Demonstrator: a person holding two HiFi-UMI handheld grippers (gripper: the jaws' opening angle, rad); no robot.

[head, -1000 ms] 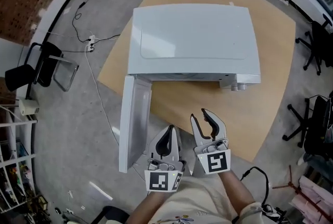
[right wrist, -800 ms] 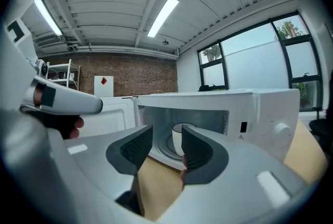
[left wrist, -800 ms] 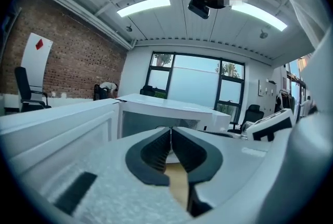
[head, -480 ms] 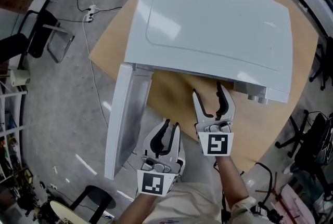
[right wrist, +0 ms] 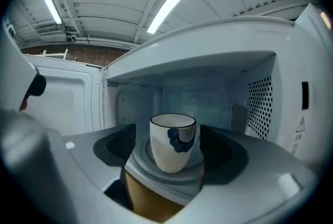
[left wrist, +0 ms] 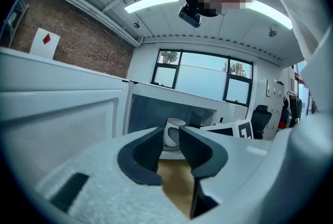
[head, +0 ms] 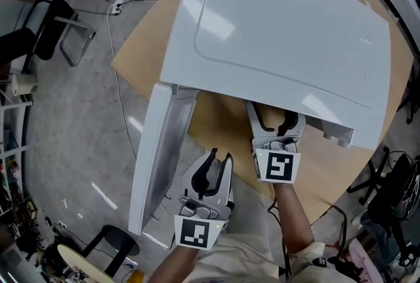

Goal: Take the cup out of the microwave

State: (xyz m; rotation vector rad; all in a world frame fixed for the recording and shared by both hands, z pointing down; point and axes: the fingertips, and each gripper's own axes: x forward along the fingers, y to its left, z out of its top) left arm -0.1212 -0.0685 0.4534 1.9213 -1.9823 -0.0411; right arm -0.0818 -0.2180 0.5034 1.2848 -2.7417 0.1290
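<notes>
While spreading the right gripper toward its widest, with no pad touching anything, keep it level and aimed at the cup, standing upright on the turntable inside the open microwave and framed ahead between the two jaws. Ease straight in through the opening, one jaw to each side of the cup, clear of the perforated right wall and of the door swung open on the left. Go deep enough to take the cup around its middle, below the dark rim and above the narrowing foot, before closing; probably prone to slipping if pinched near that tapered base. Close gently, lift just clear of the turntable, then draw straight back over the table. Hold the left gripper, likewise opening and empty, back beside the door and out of the path.
</notes>
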